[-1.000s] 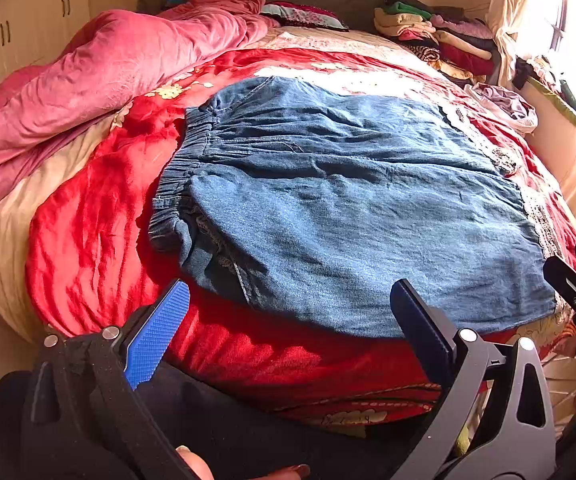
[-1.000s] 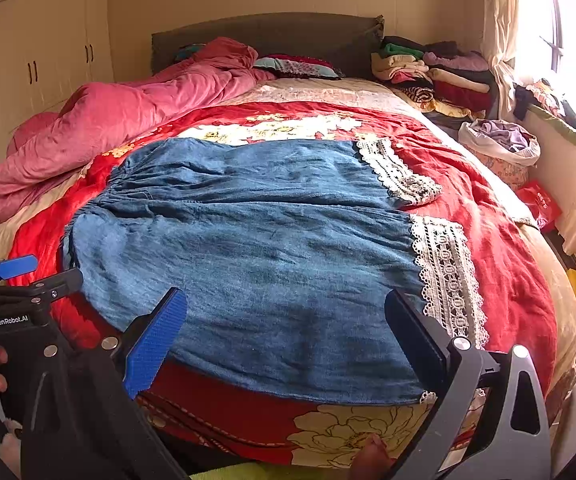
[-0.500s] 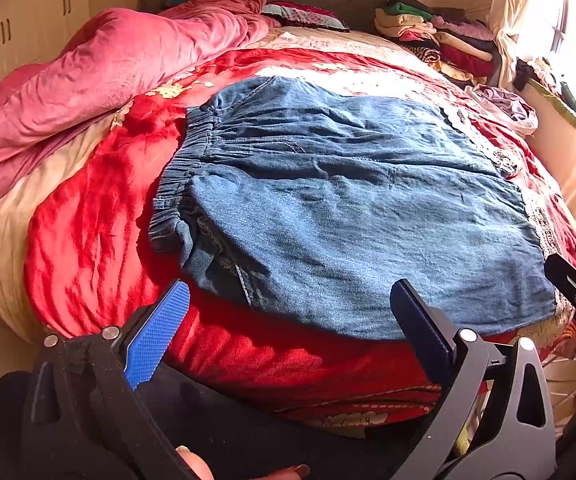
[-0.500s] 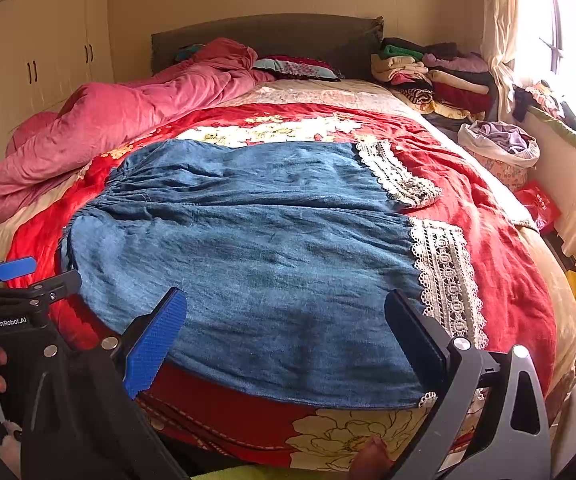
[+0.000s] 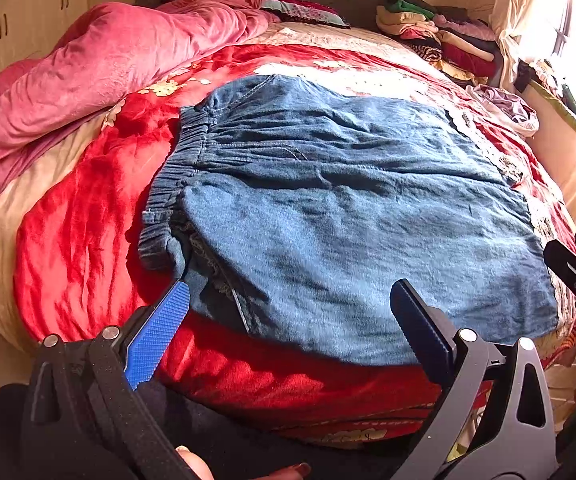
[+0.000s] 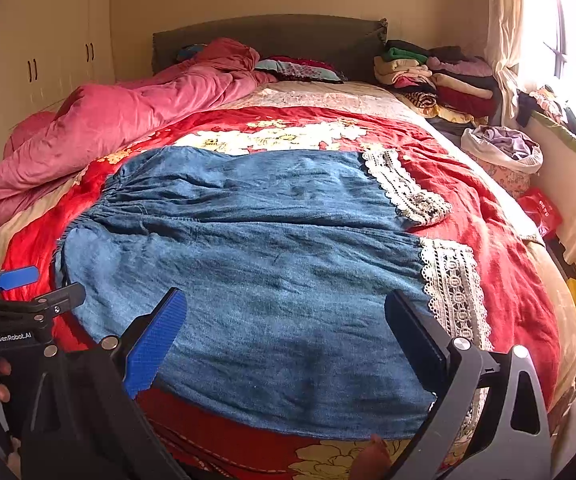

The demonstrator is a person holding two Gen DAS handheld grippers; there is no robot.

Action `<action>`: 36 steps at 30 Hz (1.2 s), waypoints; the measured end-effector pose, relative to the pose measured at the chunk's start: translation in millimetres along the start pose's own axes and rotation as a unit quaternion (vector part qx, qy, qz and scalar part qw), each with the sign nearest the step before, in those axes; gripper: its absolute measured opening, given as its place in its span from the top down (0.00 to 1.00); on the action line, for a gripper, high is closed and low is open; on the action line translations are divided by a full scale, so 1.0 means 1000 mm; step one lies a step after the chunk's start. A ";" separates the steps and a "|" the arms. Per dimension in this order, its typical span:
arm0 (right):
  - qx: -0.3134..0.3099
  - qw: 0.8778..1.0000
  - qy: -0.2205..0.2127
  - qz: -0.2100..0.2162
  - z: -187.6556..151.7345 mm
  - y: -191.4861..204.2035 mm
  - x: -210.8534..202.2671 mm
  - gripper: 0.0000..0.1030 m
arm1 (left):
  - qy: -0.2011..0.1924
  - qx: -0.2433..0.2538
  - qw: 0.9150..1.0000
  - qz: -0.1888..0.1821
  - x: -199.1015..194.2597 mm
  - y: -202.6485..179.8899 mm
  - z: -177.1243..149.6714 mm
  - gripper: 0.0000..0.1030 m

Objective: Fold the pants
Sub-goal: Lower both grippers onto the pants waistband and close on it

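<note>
Wide blue denim pants [image 5: 339,216] [image 6: 256,272] lie spread flat on the red floral bedspread [image 5: 84,216] [image 6: 499,264]. The gathered elastic waistband [image 5: 172,184] is at the left; the white lace leg hems [image 6: 451,288] are at the right, the two legs lying side by side. My left gripper [image 5: 288,320] hovers open over the near edge by the waistband corner, holding nothing. Over the near leg, close to its lace hem, my right gripper [image 6: 284,328] is open and empty. Each gripper shows at the edge of the other's view.
A rumpled pink duvet [image 5: 100,76] [image 6: 120,120] is heaped along the bed's far left. Stacked folded clothes [image 6: 439,76] sit by the dark headboard [image 6: 272,40] at the right. A basket of laundry [image 6: 503,152] stands beside the bed under the window.
The left gripper has crept slightly forward toward the pants' waistband corner. The right gripper and the pants have barely moved.
</note>
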State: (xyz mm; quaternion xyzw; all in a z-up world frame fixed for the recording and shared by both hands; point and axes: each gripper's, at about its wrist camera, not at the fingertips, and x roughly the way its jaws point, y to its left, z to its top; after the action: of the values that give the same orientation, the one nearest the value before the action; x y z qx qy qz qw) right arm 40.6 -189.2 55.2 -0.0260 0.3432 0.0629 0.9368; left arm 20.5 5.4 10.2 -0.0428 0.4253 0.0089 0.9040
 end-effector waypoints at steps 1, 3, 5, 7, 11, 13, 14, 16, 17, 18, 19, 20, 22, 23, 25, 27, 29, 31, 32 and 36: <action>-0.001 1.000 0.000 0.001 0.002 0.000 0.001 0.04 | 0.001 -0.001 1.000 -0.002 0.003 0.001 0.004 0.08; -0.004 1.000 0.003 0.003 0.008 0.000 0.007 0.04 | -0.001 -0.003 1.000 0.001 0.007 0.004 0.012 0.08; -0.007 1.000 0.007 0.008 0.014 0.001 0.014 0.04 | -0.003 -0.004 1.000 0.008 0.013 0.010 0.022 0.08; -0.012 1.000 0.013 0.014 0.022 0.003 0.023 0.04 | -0.003 -0.009 1.000 0.010 0.018 0.016 0.033 0.08; -0.027 0.999 0.017 0.025 0.037 0.011 0.040 0.04 | -0.006 -0.015 1.000 0.019 0.029 0.028 0.055 0.08; -0.029 0.999 0.023 0.035 0.045 0.015 0.050 0.04 | -0.005 -0.021 1.000 0.018 0.037 0.036 0.066 0.08; -0.034 0.998 0.025 0.037 0.050 0.017 0.055 0.04 | -0.003 -0.022 1.000 0.020 0.041 0.038 0.070 0.08; -0.037 0.997 0.034 0.055 0.061 0.020 0.067 0.04 | -0.001 -0.026 0.999 0.025 0.047 0.044 0.077 0.08; -0.036 0.996 0.040 0.069 0.066 0.021 0.073 0.04 | -0.001 -0.027 0.999 0.027 0.050 0.046 0.080 0.08; -0.036 0.995 0.046 0.079 0.073 0.022 0.079 0.04 | 0.000 -0.029 0.999 0.030 0.053 0.049 0.083 0.08; -0.041 0.994 0.050 0.086 0.080 0.023 0.086 0.04 | 0.001 -0.032 0.999 0.033 0.057 0.053 0.087 0.08; -0.046 0.994 0.053 0.089 0.087 0.025 0.093 0.04 | 0.003 -0.035 0.999 0.034 0.062 0.057 0.091 0.08; -0.057 0.993 0.051 0.085 0.101 0.029 0.106 0.04 | 0.006 -0.039 0.999 0.037 0.069 0.063 0.098 0.08; -0.062 0.993 0.051 0.088 0.106 0.029 0.112 0.04 | 0.007 -0.040 0.998 0.038 0.072 0.066 0.101 0.08; -0.068 0.992 0.054 0.093 0.117 0.030 0.127 0.04 | 0.013 -0.042 0.998 0.041 0.081 0.071 0.107 0.08; -0.073 0.991 0.064 0.094 0.128 0.031 0.145 0.04 | 0.019 -0.039 0.998 0.043 0.088 0.075 0.113 0.08; -0.078 0.988 0.078 0.106 0.136 0.034 0.163 0.04 | 0.020 -0.037 0.998 0.044 0.094 0.078 0.117 0.08; -0.090 0.987 0.080 0.110 0.142 0.038 0.177 0.04 | 0.023 -0.034 0.998 0.047 0.102 0.081 0.123 0.08; -0.098 0.986 0.084 0.110 0.145 0.041 0.185 0.04 | 0.025 -0.033 0.998 0.048 0.106 0.083 0.126 0.08; -0.119 0.979 0.099 0.130 0.152 0.049 0.212 0.04 | 0.038 -0.037 0.998 0.045 0.128 0.097 0.136 0.08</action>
State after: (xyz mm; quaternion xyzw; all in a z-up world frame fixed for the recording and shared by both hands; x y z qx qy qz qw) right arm 291.2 -105.8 33.9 -0.0984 0.4247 0.2212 0.8724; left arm 201.8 110.7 -8.7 -0.0575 0.4605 0.0642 0.8835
